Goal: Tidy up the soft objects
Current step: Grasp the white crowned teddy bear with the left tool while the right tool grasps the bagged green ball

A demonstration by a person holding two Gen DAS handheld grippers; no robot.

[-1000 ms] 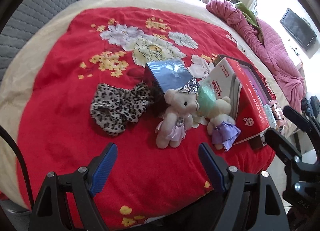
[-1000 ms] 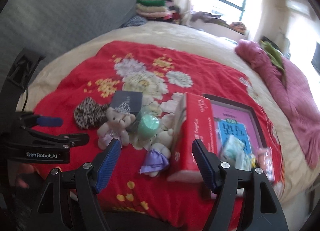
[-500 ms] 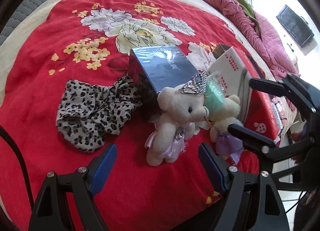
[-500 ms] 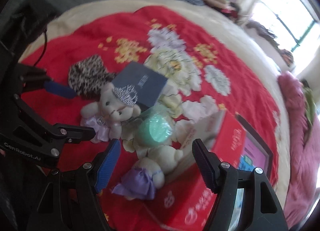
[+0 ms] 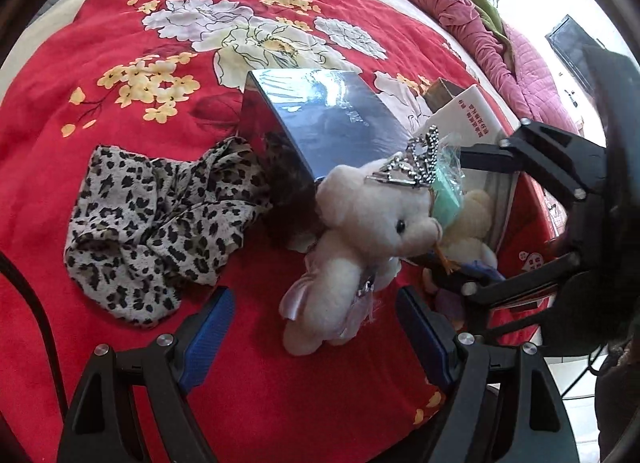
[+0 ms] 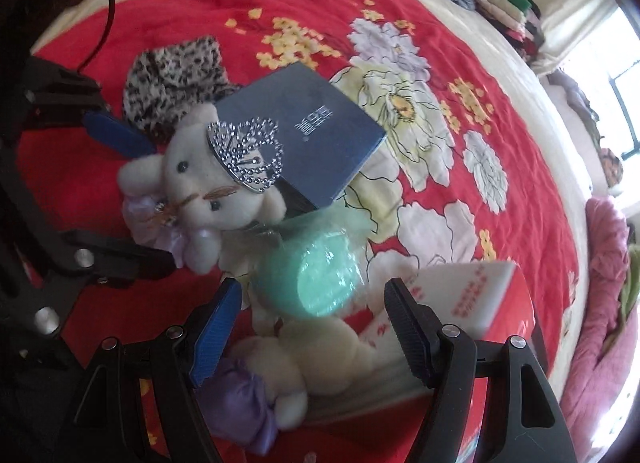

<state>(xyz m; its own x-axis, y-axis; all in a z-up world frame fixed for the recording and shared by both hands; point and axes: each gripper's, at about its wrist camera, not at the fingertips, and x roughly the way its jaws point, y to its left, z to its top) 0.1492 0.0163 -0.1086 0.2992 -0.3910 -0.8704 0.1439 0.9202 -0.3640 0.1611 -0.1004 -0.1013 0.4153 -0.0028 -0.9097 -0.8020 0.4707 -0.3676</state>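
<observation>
Both grippers have dropped closer to the toys since a second ago. Left gripper (image 5: 312, 327) spread wide, empty, over the crowned white bear (image 5: 360, 239). Right gripper (image 6: 314, 327) spread wide, empty, over the cream bear (image 6: 320, 359) with mint hat (image 6: 316, 283). Both bears lie by the blue box (image 5: 324, 119) on the red bedspread (image 5: 60, 111), toward its near edge; leopard cloth (image 5: 160, 231) beside the box.

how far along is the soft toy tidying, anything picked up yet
Nothing looks sorted yet. The crowned bear, the second bear in the purple dress and the leopard-print cloth all lie loose on the red bedspread beside the dark blue box. In hand: nothing; the left gripper hangs open over the crowned bear, the right gripper open over the second bear. Left: every grasp and placement.
</observation>
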